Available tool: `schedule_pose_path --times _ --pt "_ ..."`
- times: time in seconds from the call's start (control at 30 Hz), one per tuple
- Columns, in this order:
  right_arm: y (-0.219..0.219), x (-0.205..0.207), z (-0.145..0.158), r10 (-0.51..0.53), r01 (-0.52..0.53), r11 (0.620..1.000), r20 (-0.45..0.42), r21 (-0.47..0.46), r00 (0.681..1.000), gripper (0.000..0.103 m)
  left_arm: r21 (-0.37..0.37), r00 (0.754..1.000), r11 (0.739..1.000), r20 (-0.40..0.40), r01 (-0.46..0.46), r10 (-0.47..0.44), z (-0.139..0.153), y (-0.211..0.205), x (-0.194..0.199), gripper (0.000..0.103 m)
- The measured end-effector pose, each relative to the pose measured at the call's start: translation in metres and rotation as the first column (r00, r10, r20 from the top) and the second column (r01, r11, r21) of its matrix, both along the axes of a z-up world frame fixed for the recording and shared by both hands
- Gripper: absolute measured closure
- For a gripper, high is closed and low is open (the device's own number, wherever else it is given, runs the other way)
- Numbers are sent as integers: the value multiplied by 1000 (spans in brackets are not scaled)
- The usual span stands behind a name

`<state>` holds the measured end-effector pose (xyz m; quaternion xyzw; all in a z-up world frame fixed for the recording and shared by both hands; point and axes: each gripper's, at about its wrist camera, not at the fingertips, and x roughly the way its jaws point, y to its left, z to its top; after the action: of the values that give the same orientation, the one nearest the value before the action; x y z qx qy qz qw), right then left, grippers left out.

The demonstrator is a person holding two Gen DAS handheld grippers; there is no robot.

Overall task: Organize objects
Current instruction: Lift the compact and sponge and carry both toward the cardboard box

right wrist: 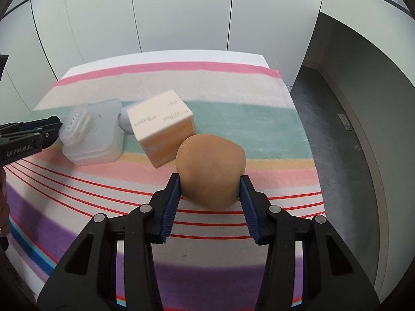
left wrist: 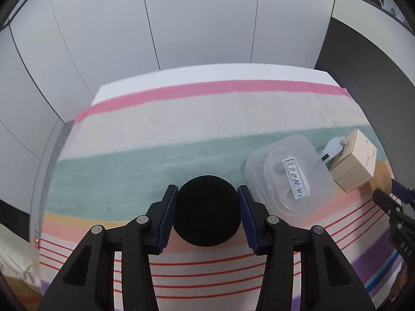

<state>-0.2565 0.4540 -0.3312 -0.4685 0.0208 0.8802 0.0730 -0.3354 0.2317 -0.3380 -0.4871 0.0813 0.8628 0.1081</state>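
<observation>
Now your left gripper [left wrist: 207, 202] pinches the black sponge puff [left wrist: 206, 211] low over the striped cloth [left wrist: 155, 129], and your right gripper [right wrist: 210, 189] pinches the tan sponge puff [right wrist: 210, 171] just in front of the cardboard box [right wrist: 163, 127]; both puffs look soft, so a hard squeeze may deform them and a loose hold could drop them as you lift. Your left jaw stands close beside the translucent plastic case [left wrist: 290, 178]; swing wide and you may knock it. Its lid is shut; I think it holds round recesses, though contents stay unclear.
</observation>
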Motion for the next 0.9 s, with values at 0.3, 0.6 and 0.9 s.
schedule_pose_path --times 0.3,0.6,0.9 --pt "-10 7 43 4 -3 1000 -31 5 1000 71 -8 1000 1000 -21 -3 3 43 -7 16 55" --pt "-20 26 130 19 -18 1000 -107 7 994 72 22 996 999 -82 -33 34 130 -18 41 55" --pt "-40 50 232 80 -70 995 -162 66 984 72 104 975 992 -202 -74 93 245 -29 81 55"
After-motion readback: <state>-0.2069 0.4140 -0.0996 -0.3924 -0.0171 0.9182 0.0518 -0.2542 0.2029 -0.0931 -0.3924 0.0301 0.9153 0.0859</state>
